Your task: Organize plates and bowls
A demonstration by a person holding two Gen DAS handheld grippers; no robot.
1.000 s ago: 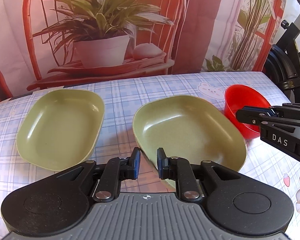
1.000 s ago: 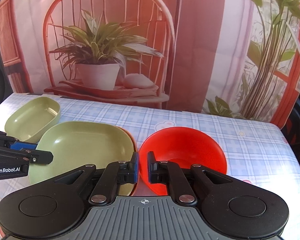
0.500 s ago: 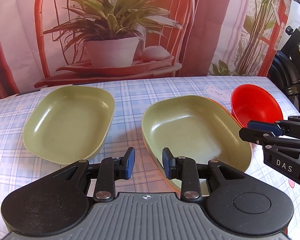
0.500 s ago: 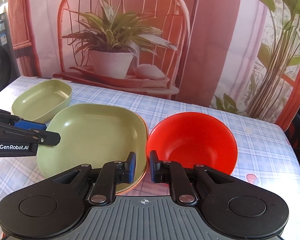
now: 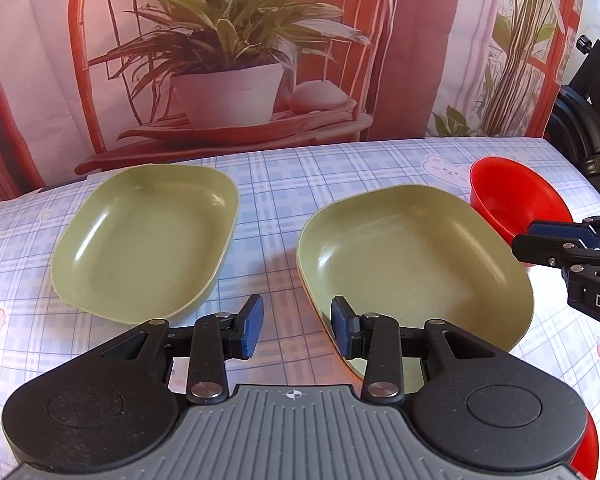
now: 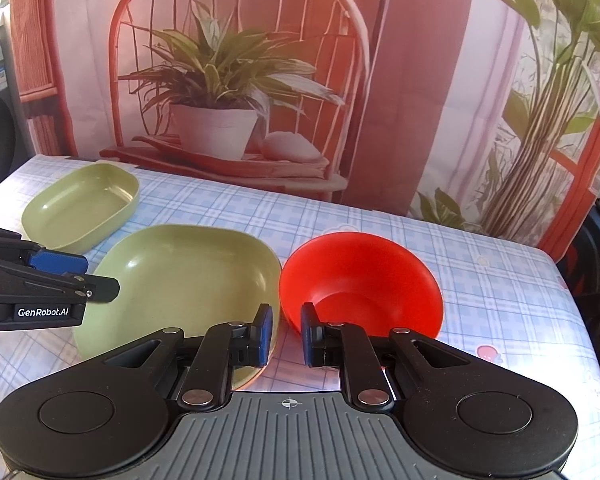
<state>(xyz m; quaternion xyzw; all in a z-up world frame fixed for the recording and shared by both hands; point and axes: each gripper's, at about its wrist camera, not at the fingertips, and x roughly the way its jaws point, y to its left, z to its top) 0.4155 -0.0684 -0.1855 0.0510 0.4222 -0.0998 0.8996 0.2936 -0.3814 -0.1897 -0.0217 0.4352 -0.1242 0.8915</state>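
Plainly, little of the sorting looks done: three dishes lie apart on the tabletop point(image 5: 340, 168), none nested or stacked as far as can be seen. A smaller, deeper green rounded-rectangle plastic dish point(image 5: 148, 240) sits to the left, well apart from a wider, shallower green rounded plastic plate point(image 5: 416, 264) in the middle, and a red round plastic bowl point(image 6: 360, 280) stands just beside that plate's right edge, nearly touching it. A thin orange rim shows under the wide plate's near edge, so something may already lie beneath it, though I cannot tell what. The left gripper point(image 5: 296, 328) hovers low over the gap between the two green dishes, its blue-padded fingers point(image 5: 252, 326) parted wide and holding nothing. The right gripper point(image 6: 286, 334) hangs at the seam between plate and red bowl, fingers moderately apart, also empty, with one pad near the bowl's near rim. My judgement is that gathering like with like is all yet to come, likely starting with the bowl or the plate. A pale blue checked cloth printed with small bears and strawberries covers the tabletop. Behind it hangs a printed backdrop of a potted plant on a red rattan chair; dark exercise equipment stands off to the right.
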